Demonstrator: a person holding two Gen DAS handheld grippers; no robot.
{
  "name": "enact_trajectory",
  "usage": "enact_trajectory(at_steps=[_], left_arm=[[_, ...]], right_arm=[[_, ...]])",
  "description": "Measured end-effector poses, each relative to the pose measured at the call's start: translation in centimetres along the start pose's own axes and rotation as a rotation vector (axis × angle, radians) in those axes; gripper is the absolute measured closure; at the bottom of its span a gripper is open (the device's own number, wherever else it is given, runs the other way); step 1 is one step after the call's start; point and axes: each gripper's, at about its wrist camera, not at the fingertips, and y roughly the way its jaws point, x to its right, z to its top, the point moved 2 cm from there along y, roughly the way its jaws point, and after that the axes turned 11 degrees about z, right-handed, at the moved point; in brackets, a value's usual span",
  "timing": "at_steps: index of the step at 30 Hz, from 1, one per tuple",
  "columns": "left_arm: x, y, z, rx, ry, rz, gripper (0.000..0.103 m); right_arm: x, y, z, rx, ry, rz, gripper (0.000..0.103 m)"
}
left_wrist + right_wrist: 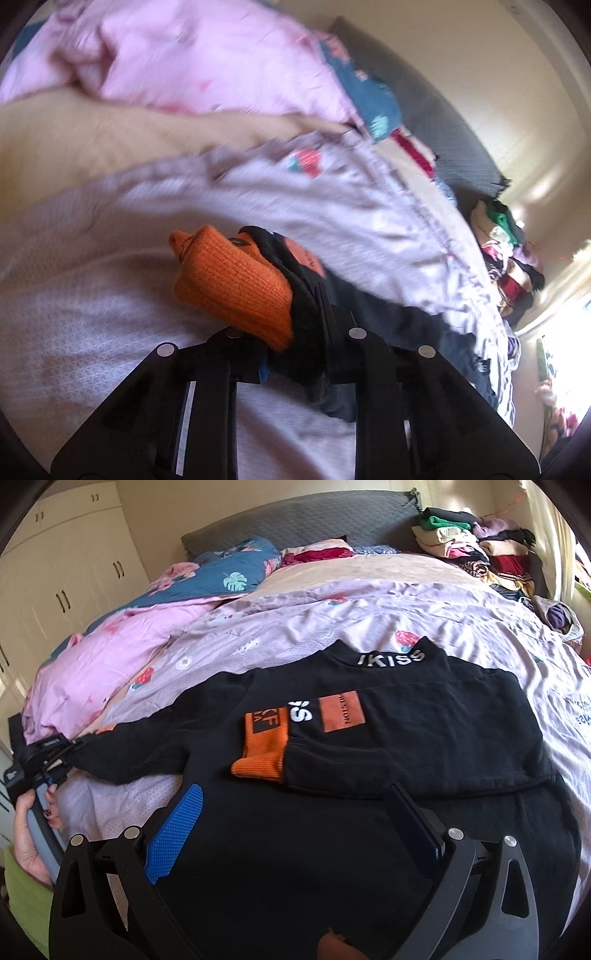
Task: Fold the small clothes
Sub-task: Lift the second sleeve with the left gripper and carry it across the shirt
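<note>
From where I sat, the left gripper point(295, 332) had its jaws drawn close together on the end of a sleeve of the black sweatshirt point(406, 731), and the ribbed orange cuff point(236, 284) stuck out past the fingertips on the left of that view. The left picture was smeared, so I could not make out much beyond the cuff and the dark cloth bunched between the fingers. In the right wrist view I saw that same gripper point(70, 747) small at the far left edge, clamped on the sleeve tip, with a hand point(31, 834) behind it. The sweatshirt lay spread on the lilac strawberry-print sheet point(295, 627), its collar with white lettering toward the headboard point(295, 520). Its other sleeve was folded in across the chest, so that a second orange cuff point(262, 757) rested near the middle of the garment, beside an orange patch point(341, 710). My right gripper point(295, 812) stood wide open over the sweatshirt's lower part, its blue pad point(177, 830) on the left, and it held nothing. A pink quilt point(96, 672) lay bunched to the left and a pile of clothes point(476, 550) sat at the far right corner.
</note>
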Motion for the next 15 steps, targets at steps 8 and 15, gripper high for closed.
enact_trajectory(at_steps=[8, 15], left_arm=[[7.1, -3.7, 1.0, 0.067, 0.114, -0.113, 0.092], [13.5, -6.0, 0.2, 0.088, 0.196, -0.205, 0.093]], right_arm=[[1.4, -3.1, 0.3, 0.058, 0.023, -0.026, 0.005], [3.9, -6.8, 0.7, 0.131, 0.081, -0.07, 0.005]])
